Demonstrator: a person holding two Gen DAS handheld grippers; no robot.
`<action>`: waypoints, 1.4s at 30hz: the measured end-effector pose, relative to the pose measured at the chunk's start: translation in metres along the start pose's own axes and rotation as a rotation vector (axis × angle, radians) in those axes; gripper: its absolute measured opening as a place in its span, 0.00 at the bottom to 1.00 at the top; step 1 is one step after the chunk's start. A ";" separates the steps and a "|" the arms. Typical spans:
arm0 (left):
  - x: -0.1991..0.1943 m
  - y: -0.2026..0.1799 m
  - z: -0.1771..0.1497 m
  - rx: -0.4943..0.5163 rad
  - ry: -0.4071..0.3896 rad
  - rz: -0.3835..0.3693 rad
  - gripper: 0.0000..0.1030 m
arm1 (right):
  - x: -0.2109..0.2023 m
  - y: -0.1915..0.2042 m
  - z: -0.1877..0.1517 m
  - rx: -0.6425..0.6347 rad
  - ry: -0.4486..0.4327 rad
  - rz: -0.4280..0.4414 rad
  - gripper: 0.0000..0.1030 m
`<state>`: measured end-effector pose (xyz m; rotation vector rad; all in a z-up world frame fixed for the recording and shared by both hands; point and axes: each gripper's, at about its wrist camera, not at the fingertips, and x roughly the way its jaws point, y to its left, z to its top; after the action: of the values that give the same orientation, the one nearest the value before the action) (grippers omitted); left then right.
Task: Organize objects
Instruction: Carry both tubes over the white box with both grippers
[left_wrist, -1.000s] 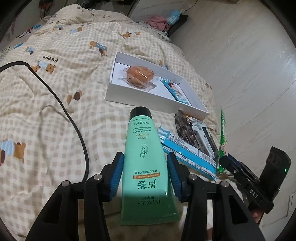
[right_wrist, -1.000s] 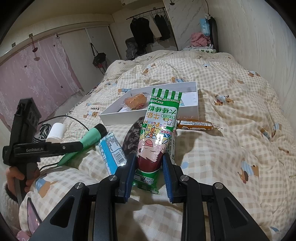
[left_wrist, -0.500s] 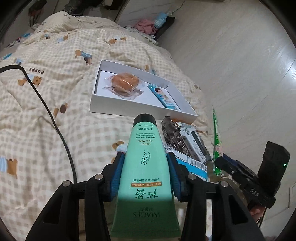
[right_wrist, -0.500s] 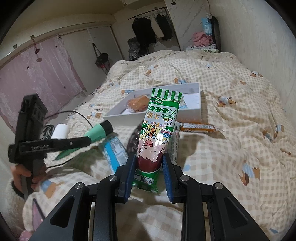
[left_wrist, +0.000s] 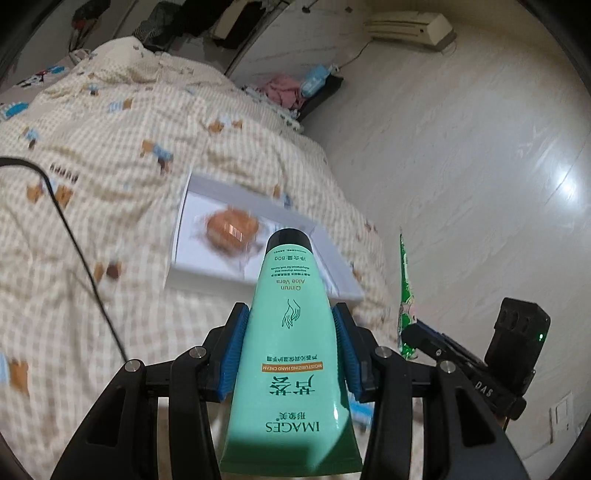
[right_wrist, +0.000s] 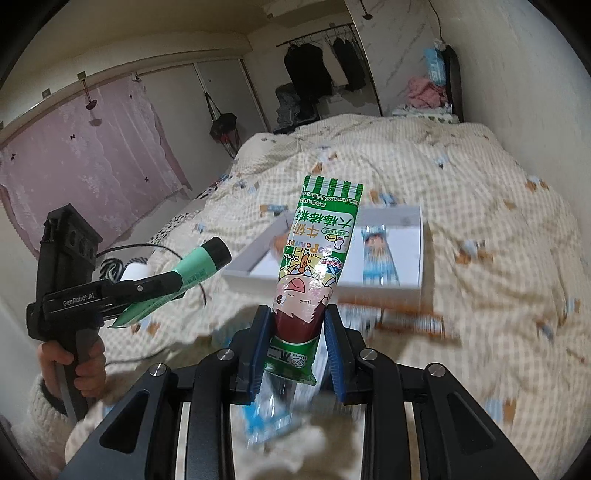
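My left gripper (left_wrist: 290, 325) is shut on a green hand cream tube (left_wrist: 291, 354) with a black cap and holds it above the bed, cap toward the white box (left_wrist: 207, 275). The tube also shows in the right wrist view (right_wrist: 192, 264). My right gripper (right_wrist: 295, 325) is shut on a green candy packet (right_wrist: 317, 254), lifted and pointing at the white box (right_wrist: 384, 295). The box holds a wrapped bun (left_wrist: 231, 229) and a blue packet (right_wrist: 378, 254).
The bed has a checked quilt (left_wrist: 110, 184). A black cable (left_wrist: 81, 258) crosses it at the left. An orange snack bar (right_wrist: 410, 321) and blurred blue packets (right_wrist: 266, 424) lie in front of the box. A wall runs along the bed's right side.
Both grippers have lifted higher with their items and tilted up. The loose packets below have dropped out of the left view. Both views now blur with motion.
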<state>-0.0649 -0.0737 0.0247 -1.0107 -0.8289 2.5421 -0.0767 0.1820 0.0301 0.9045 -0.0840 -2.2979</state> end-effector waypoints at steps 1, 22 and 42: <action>0.001 0.000 0.006 0.001 -0.013 0.004 0.48 | 0.004 -0.001 0.007 0.000 -0.011 0.007 0.30; 0.056 0.039 0.071 -0.084 -0.178 0.145 0.48 | 0.054 -0.038 0.017 0.113 -0.288 -0.122 0.30; 0.113 0.030 0.035 0.088 -0.091 0.353 0.48 | 0.105 -0.034 0.011 0.055 -0.085 -0.289 0.30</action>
<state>-0.1715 -0.0606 -0.0330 -1.1043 -0.5973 2.9097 -0.1593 0.1442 -0.0329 0.8955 -0.0560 -2.6133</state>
